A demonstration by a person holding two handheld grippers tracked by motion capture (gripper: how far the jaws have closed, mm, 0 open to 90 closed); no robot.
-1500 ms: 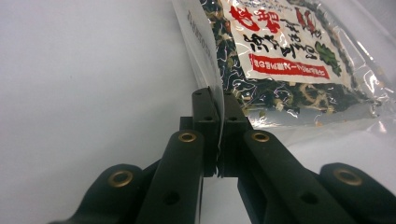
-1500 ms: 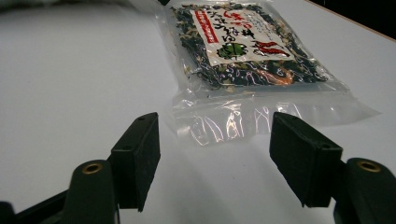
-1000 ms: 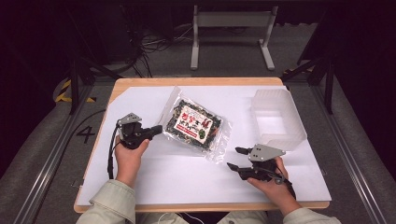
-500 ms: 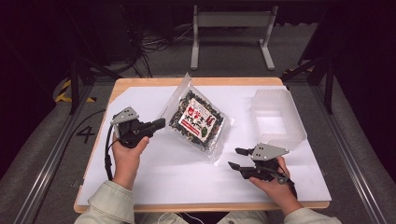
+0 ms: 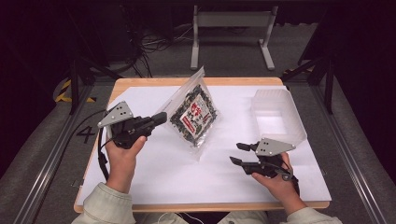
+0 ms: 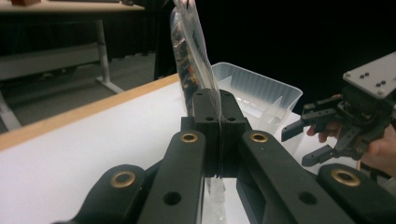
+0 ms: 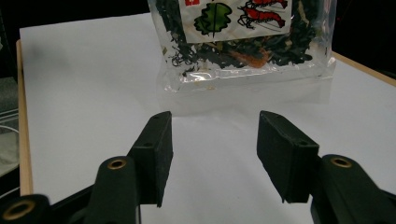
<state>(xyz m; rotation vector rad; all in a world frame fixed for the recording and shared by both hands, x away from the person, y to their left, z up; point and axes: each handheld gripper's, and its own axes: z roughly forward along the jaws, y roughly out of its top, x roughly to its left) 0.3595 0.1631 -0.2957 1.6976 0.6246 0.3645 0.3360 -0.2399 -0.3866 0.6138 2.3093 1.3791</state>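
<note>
A clear bag of dark dried seaweed (image 5: pixel 192 114) with a red and white label is lifted off the white sheet and tilted, one corner near the table. My left gripper (image 5: pixel 161 117) is shut on the bag's left edge; in the left gripper view the clear plastic (image 6: pixel 195 56) rises from between the closed jaws. My right gripper (image 5: pixel 239 153) stands open low over the sheet, to the right of the bag and apart from it. The right gripper view has the bag's lower part (image 7: pixel 243 42) ahead of the open fingers (image 7: pixel 156 154).
A clear plastic tub (image 5: pixel 276 116) stands at the right back of the table, also visible in the left gripper view as a tub (image 6: pixel 254 91). A white sheet (image 5: pixel 154 172) covers the wooden table (image 5: pixel 149 82). Dark floor, cables and a metal stand (image 5: pixel 231 21) lie beyond.
My left gripper has raised the bag from lying flat on the sheet to hanging tilted in the air. The right gripper has stayed in place, open.
</note>
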